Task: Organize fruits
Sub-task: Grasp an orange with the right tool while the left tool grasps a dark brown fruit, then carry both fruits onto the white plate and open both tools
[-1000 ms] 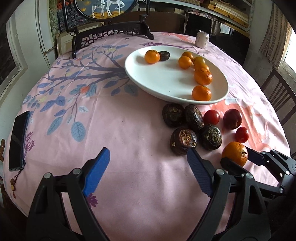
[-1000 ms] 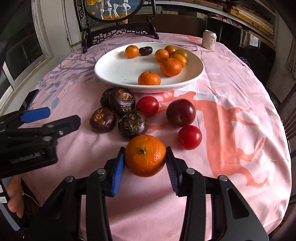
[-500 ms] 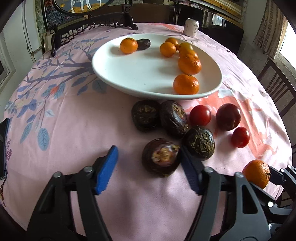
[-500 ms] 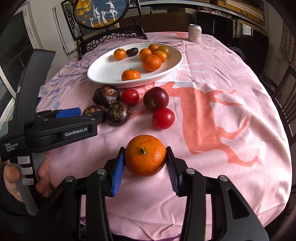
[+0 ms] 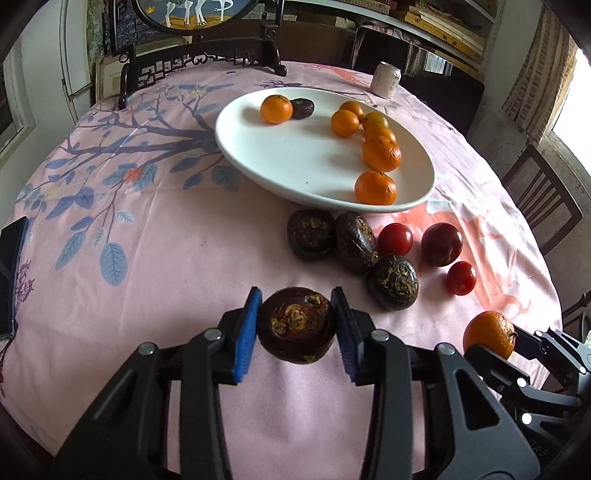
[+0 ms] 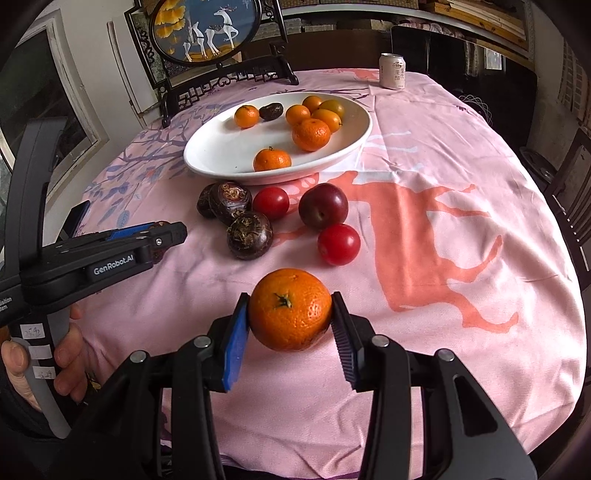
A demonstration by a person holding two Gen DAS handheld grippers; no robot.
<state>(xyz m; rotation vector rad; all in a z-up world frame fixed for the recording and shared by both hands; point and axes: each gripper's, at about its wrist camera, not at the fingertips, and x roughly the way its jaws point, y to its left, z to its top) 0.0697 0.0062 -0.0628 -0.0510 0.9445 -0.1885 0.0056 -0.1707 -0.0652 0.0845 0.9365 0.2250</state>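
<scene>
Two handheld grippers work over a round table draped in a pink cloth (image 5: 155,258) printed with blue branches and a coral deer. The left gripper (image 5: 296,326) is closing its blue pads on a dark, wrinkled brown fruit (image 5: 296,328), both pads already against its sides, the fruit sitting near the table's front edge. The right gripper (image 6: 289,317) is clamped on a large orange (image 6: 290,309), pads pressed to either flank and its green stem facing the camera; the same orange shows at the lower right of the left wrist view. Behind them a white oval platter (image 5: 295,166) carries several small oranges and one dark fruit at its far rim. Just in front of the platter, three more dark brown fruits (image 5: 392,282) cluster together on the cloth, beside two red tomatoes (image 5: 395,239) and a deep purple plum (image 5: 441,243). A pale drinks can (image 6: 393,71) stands at the table's far side, near a dark carved stand holding a round deer painting (image 6: 205,29). A dark phone (image 5: 11,273) lies at the left edge. In the right wrist view, a person's hand (image 6: 40,365) grips the left tool's handle.
</scene>
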